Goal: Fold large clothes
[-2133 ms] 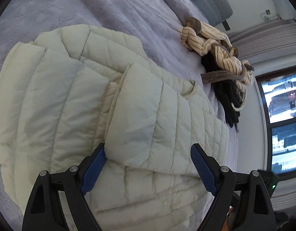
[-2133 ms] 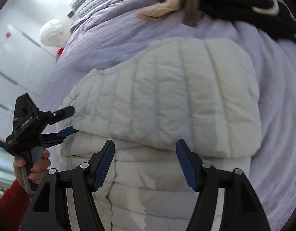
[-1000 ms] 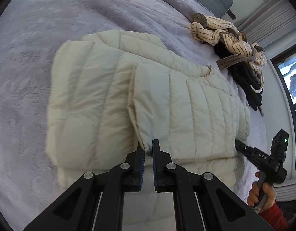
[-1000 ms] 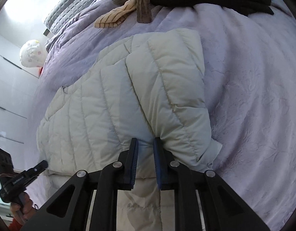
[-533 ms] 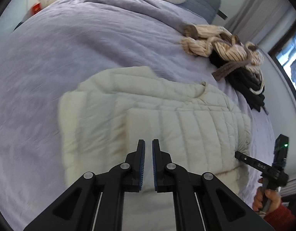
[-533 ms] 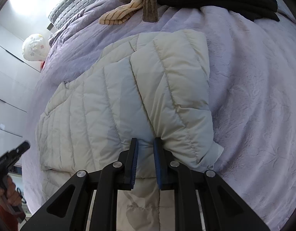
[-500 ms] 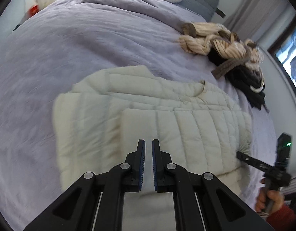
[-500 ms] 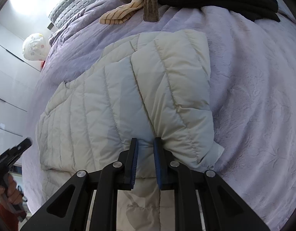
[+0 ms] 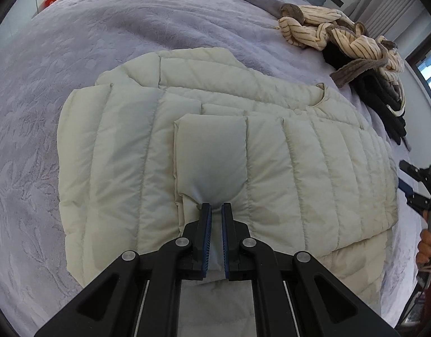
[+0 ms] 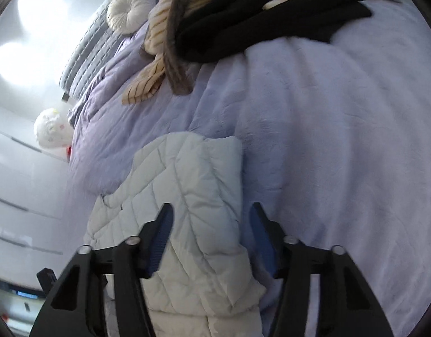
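A cream quilted puffer jacket lies on the lilac bedspread with both sleeves folded across its body. My left gripper is shut on the end of the sleeve lying across the front, with fabric pinched between the blue pads. My right gripper hangs over the other folded sleeve of the jacket. Its jaws are opening, and the sleeve lies between them with neither pad pressing on it. In the left wrist view the right gripper shows at the right edge, held by a hand.
A heap of clothes, a cream striped garment on a black one, lies at the far right of the bed. A round white cushion rests against the grey headboard. White cupboards stand to the left.
The right gripper's jaws have spread apart and let go of the sleeve, and it has drawn back and tilted up. The left gripper stays shut on its sleeve end.
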The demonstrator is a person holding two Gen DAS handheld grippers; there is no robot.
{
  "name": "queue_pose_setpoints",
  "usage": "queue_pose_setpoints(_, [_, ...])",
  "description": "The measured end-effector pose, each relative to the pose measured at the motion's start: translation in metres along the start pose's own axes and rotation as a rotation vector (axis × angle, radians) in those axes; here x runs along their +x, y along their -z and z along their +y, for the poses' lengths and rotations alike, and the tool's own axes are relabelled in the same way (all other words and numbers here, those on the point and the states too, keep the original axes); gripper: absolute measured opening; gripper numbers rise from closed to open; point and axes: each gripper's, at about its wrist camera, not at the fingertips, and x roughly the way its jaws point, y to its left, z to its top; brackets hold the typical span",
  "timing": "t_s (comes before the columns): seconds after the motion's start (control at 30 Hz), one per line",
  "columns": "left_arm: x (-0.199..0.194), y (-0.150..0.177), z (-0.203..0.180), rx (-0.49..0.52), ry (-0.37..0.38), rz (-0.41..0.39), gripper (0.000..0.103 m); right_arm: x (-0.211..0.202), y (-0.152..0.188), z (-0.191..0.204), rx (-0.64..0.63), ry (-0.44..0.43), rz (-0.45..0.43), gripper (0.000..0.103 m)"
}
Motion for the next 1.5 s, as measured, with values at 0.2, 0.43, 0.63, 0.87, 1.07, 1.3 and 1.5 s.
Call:
queue_pose_setpoints(0.2, [0.008,0.000,-0.002,0.009,-0.011,0.006,0.008,0.044,-0.003,-0.002,-0.071,0.137,0.068,0.019])
queue_pose_setpoints(0.43, [0.011,0.000,-0.002,0.003,-0.007,0.010,0.008,0.042,0.005,-0.009,-0.075,0.137,0.053,0.019])
queue_pose_setpoints(0.63, [-0.001,-0.002,-0.002,0.009,-0.003,0.004,0.008,0.009,0.015,0.001,-0.129,0.196,0.018,0.019])
queue_pose_setpoints(0.87, [-0.028,-0.005,0.001,0.008,-0.001,-0.030,0.008,-0.017,0.031,0.005,-0.116,0.210,0.006,0.019])
queue_pose_setpoints(1.07, [-0.048,0.005,0.002,0.029,-0.052,-0.047,0.008,-0.030,0.056,0.017,-0.134,0.182,0.035,0.019])
queue_pose_setpoints(1.3, [-0.062,0.026,0.004,0.017,-0.079,-0.011,0.009,-0.032,0.083,0.032,-0.144,0.160,0.075,0.020])
queue_pose_setpoints(1.5, [-0.075,0.050,0.009,0.009,-0.115,0.013,0.095,-0.039,0.106,0.039,-0.128,0.139,0.098,0.020])
